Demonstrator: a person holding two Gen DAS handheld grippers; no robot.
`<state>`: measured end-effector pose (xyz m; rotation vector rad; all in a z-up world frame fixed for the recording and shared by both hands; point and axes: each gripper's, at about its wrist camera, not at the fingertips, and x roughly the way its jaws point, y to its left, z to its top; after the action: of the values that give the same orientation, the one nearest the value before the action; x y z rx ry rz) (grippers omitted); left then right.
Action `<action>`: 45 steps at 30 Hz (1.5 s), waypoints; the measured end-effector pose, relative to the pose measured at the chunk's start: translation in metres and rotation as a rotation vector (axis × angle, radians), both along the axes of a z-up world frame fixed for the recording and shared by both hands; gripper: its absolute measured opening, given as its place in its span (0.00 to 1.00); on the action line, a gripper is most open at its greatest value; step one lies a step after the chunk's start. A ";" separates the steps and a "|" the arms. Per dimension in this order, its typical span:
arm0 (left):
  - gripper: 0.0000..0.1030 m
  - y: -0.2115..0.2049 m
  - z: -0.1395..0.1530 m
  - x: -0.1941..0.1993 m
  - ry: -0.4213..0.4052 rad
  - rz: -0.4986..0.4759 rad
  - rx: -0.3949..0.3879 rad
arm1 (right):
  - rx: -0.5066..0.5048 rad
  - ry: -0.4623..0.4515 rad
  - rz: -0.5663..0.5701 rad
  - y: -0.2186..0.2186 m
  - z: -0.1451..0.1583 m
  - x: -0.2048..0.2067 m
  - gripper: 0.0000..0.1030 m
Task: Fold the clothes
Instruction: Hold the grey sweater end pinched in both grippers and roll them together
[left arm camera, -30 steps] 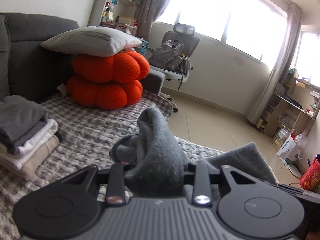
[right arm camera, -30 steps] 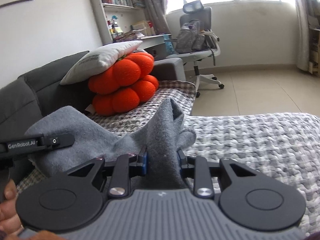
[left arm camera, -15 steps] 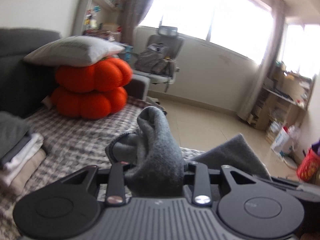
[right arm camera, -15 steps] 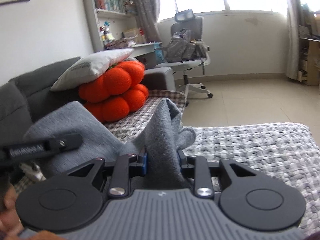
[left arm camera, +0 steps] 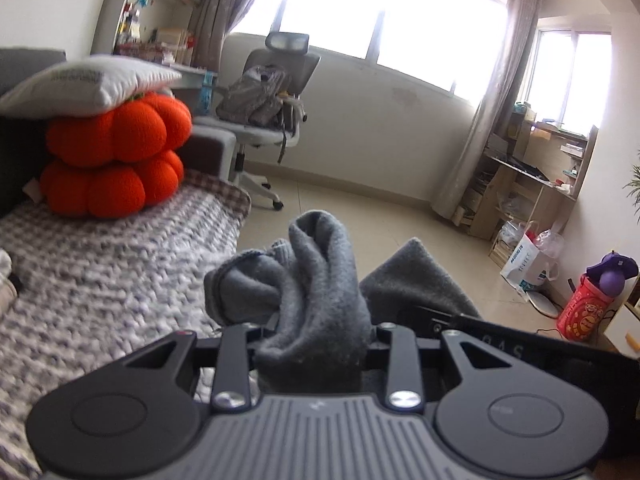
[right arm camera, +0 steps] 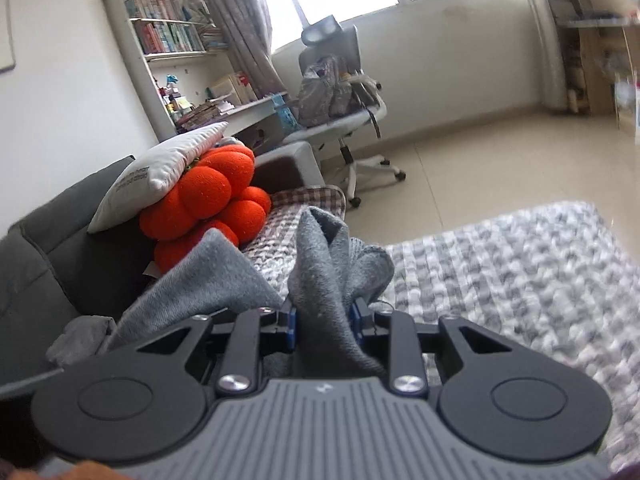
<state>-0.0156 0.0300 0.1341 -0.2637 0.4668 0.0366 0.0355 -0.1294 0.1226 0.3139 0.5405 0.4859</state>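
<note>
The grey-and-white woven cover (left arm camera: 100, 280) spreads over the sofa surface beneath both of my tools and runs to the edge by the tiled floor (left arm camera: 380, 220). Against the dark sofa back (right arm camera: 60, 264) sit two stacked orange cushions (left arm camera: 116, 160) with a white pillow (left arm camera: 88, 84) on top. An office chair (left arm camera: 276, 92) with a bag on its seat stands on the floor beyond.

The grey garment (left arm camera: 320, 300) is raised off the cover, bunched and held at two places. My left gripper (left arm camera: 316, 344) is closed on a thick fold of it; cloth fills the space between the fingers and rises above them. My right gripper (right arm camera: 324, 320) is likewise clamped on a fold, which stands upright between its blue pads (right arm camera: 291, 326). A further span of the garment hangs between the two tools.
</note>
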 end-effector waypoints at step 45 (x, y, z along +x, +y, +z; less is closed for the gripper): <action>0.30 -0.042 -0.019 -0.001 0.040 -0.028 -0.015 | 0.294 0.285 -0.076 -0.035 -0.018 -0.003 0.26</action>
<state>-0.0163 -0.0116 0.1154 -0.2714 0.5108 0.0111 0.0324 -0.1645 0.1044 0.6897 0.7315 0.4493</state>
